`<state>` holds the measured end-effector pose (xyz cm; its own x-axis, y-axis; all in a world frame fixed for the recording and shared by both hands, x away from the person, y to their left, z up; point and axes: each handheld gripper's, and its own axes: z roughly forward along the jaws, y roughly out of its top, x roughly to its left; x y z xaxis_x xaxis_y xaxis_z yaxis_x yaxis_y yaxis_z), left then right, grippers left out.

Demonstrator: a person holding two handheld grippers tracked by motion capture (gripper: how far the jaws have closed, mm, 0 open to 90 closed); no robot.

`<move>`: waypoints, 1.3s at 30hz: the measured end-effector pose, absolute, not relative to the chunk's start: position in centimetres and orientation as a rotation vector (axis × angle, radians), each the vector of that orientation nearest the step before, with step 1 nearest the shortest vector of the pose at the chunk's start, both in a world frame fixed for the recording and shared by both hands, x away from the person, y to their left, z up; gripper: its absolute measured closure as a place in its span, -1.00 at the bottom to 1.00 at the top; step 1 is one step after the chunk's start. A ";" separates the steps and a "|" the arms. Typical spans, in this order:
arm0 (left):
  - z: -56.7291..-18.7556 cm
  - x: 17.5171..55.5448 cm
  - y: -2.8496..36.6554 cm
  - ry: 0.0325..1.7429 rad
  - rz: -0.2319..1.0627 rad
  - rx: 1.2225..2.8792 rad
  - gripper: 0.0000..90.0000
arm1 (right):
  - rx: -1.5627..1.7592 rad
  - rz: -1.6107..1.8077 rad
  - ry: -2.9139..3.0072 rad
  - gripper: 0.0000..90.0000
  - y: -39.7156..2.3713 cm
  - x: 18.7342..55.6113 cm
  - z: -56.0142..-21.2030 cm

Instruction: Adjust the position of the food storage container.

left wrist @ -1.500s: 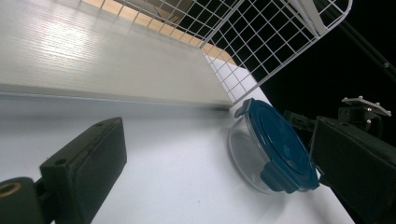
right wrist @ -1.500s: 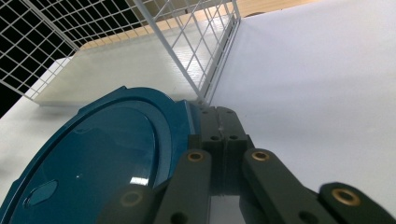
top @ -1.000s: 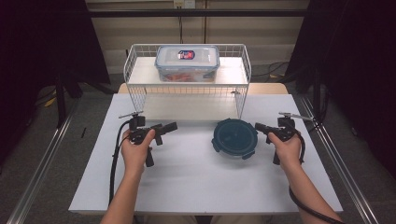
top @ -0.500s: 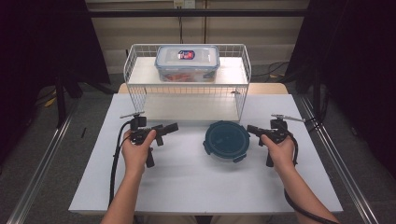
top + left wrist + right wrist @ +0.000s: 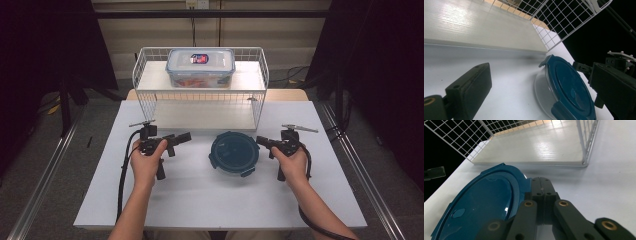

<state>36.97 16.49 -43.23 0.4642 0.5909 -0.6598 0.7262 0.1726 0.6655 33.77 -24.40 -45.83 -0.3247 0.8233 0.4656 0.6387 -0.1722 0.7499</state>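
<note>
our right gripper [image 5: 261,140], jaws pressed together, has nudged the bowl [image 5: 234,152] from the desk's right toward its middle, just before the rack [image 5: 200,95]. our left gripper [image 5: 184,137] waits with jaws spread, so a handover looks near.

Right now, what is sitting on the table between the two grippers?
The round blue-lidded container lies between the left gripper and the right gripper, seen in the high view.
</note>
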 end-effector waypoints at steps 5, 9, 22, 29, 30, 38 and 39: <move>-43.3 37.0 16.5 1.207 -0.147 1.511 -0.91 | 1.698 1.516 1.904 1.00 -23.8 33.7 -45.8; -43.3 37.0 16.5 1.207 -0.150 1.511 -0.91 | 1.690 1.522 1.900 1.00 -23.3 33.6 -45.9; -43.4 36.9 16.4 1.213 -0.157 1.515 -0.92 | 1.675 1.542 1.898 1.00 -22.5 33.6 -46.1; -43.5 36.8 16.5 1.221 -0.157 1.516 -0.91 | 1.665 1.545 1.912 1.00 -21.8 33.7 -46.1; -43.5 36.8 16.6 1.220 -0.154 1.519 -0.91 | 1.662 1.549 1.914 1.00 -21.7 33.7 -46.1; -43.5 36.6 16.8 1.225 -0.157 1.512 -0.91 | 1.648 1.555 1.930 1.00 -20.8 33.8 -46.2; -43.5 36.6 16.9 1.220 -0.158 1.520 -0.91 | 1.647 1.556 1.931 1.00 -20.7 33.8 -46.2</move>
